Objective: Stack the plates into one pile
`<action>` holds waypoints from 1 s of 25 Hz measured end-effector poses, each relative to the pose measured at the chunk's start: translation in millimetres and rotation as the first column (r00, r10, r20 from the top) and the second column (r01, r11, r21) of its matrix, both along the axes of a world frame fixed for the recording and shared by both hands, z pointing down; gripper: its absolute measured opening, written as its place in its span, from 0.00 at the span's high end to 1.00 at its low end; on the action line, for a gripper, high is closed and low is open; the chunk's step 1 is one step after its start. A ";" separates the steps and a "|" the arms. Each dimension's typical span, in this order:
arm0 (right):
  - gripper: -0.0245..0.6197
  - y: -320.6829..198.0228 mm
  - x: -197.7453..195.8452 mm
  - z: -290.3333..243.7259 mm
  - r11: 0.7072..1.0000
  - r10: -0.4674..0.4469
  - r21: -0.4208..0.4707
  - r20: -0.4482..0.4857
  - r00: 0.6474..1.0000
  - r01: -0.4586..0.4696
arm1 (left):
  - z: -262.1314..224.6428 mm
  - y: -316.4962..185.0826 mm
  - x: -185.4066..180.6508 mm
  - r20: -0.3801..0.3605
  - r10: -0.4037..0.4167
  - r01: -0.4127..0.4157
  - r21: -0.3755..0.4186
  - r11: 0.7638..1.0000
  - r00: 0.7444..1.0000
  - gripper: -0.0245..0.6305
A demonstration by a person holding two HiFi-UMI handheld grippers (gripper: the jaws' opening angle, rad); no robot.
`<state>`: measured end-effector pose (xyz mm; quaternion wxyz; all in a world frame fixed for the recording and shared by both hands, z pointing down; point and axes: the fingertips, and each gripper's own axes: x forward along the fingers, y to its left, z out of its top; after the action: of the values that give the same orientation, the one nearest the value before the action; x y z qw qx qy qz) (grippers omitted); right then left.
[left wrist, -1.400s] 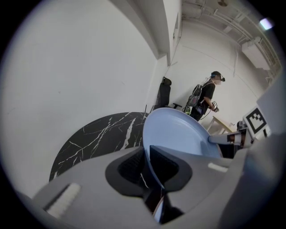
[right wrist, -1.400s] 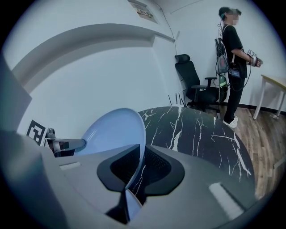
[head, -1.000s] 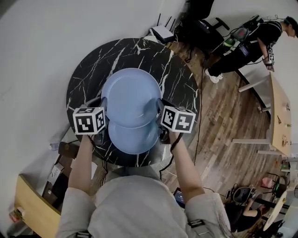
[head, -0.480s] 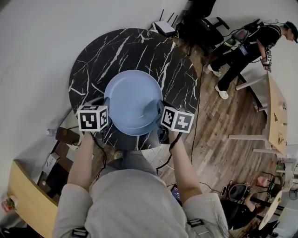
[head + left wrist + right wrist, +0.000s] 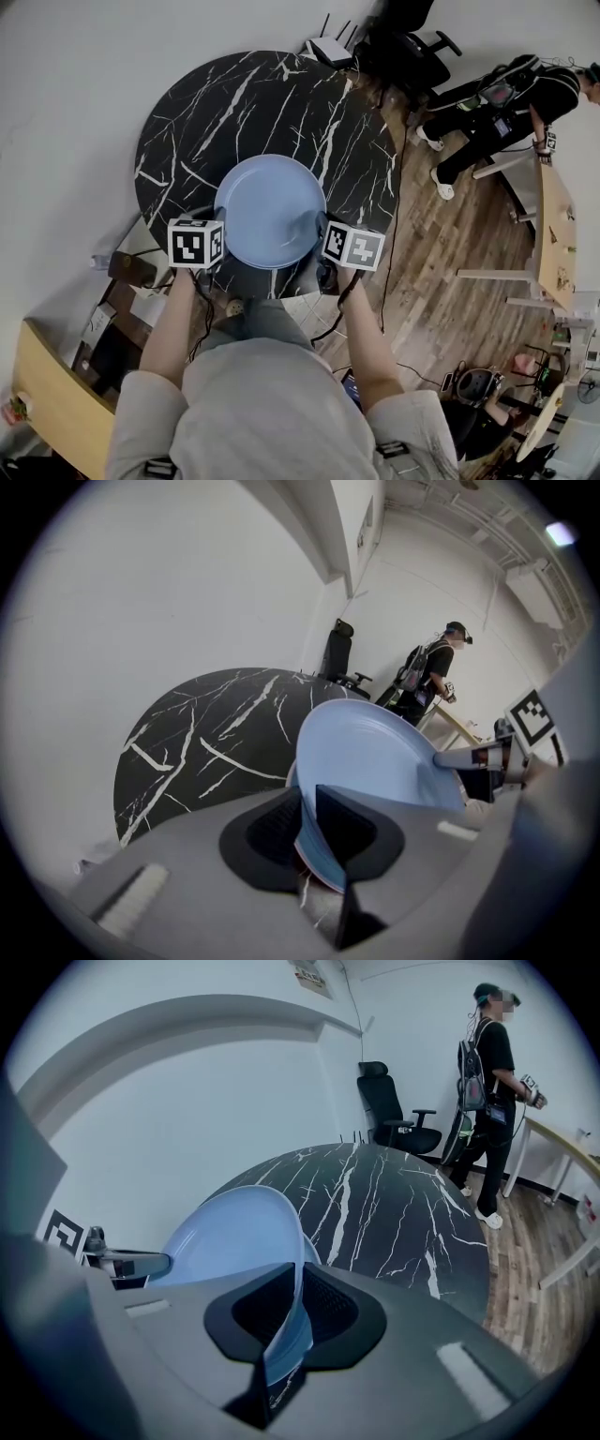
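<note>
upper plate [image 5: 270, 211] brought over lower plate [image 5: 307, 1247]; left gripper [image 5: 307, 822] jaws easing open, rim between them; right gripper [image 5: 295, 1309] clamped on rim; stack nearly made.

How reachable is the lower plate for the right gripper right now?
Probably not reachable yet. The right gripper is shut on the top plate at its rim, and that plate covers the lower plate, leaving only a sliver showing. It would need to release first.

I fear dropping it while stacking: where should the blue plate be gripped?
Grip its thin upturned rim at two opposite points, coming from the left and right sides. The blue plate is wide and shallow, so only the rim fits between jaws; opposite holds should keep it level.
</note>
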<state>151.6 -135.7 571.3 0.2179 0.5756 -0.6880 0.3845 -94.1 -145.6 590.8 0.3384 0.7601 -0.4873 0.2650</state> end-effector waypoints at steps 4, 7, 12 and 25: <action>0.91 1.6 1.4 13.3 0.999 -0.006 -0.033 -0.009 1.000 0.006 | 11.9 2.5 1.4 0.014 0.002 -0.002 -0.029 1.000 1.000 0.80; 0.91 3.0 1.3 20.1 0.999 -0.009 -0.049 -0.014 1.000 0.008 | 19.6 5.1 0.7 0.027 0.005 -0.004 -0.048 0.999 1.000 0.79; 0.91 5.3 0.8 28.9 0.998 -0.011 -0.068 -0.026 1.000 0.009 | 31.4 8.9 1.1 0.037 0.015 -0.013 -0.071 0.997 0.999 0.79; 0.91 9.8 2.0 40.2 0.996 -0.021 -0.085 -0.080 0.997 0.014 | 41.0 11.1 3.2 0.055 0.052 -0.048 -0.062 0.997 0.997 0.78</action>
<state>153.6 -125.8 611.5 0.2730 0.5750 -0.6667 0.3878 -90.9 -134.6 631.8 0.3405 0.7537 -0.4694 0.3093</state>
